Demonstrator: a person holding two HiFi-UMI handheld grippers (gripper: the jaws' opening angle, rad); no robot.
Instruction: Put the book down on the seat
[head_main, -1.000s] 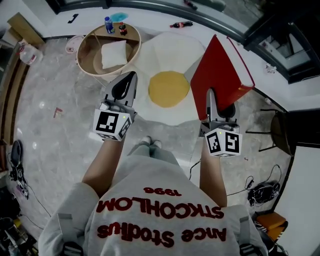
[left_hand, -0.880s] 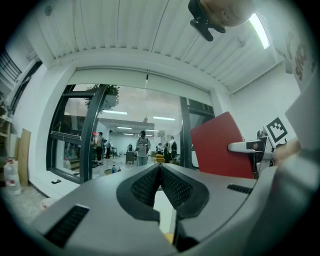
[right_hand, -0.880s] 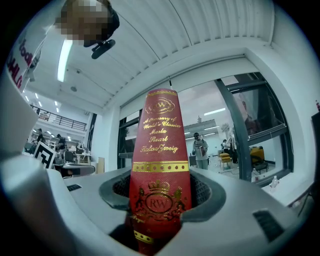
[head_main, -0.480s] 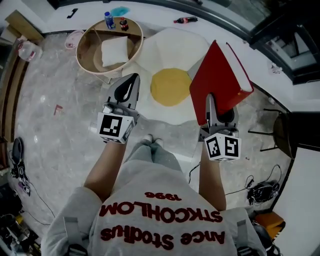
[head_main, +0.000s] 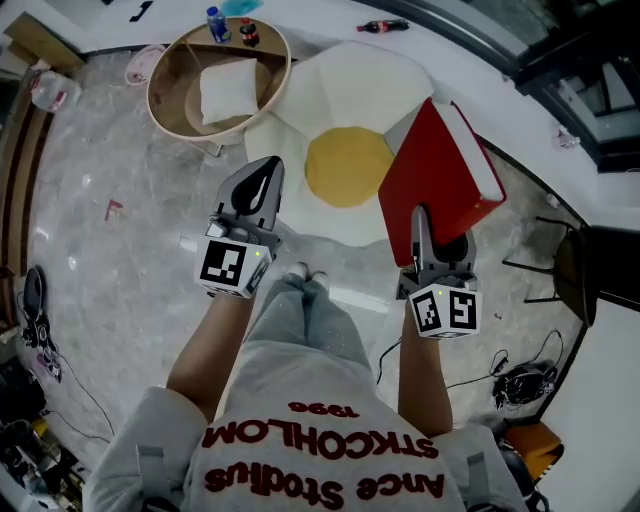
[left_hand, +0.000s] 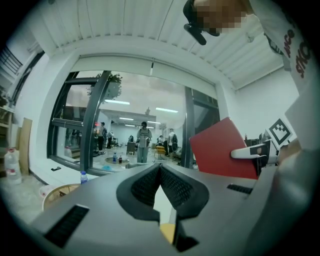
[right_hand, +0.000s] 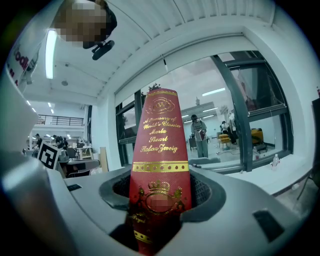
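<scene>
Both bare forearms reach forward and down from the torso, roughly parallel and well apart. The left forearm carries the left hand-held gripper, its marker cube facing up; its jaws are pressed together at the tips with nothing between them. The right forearm carries the right hand-held gripper, pointing forward, its jaws clamped on the lower spine of a red book, which stands tilted up out of the grip and off the floor

Egg-shaped seat on marble floor
</scene>
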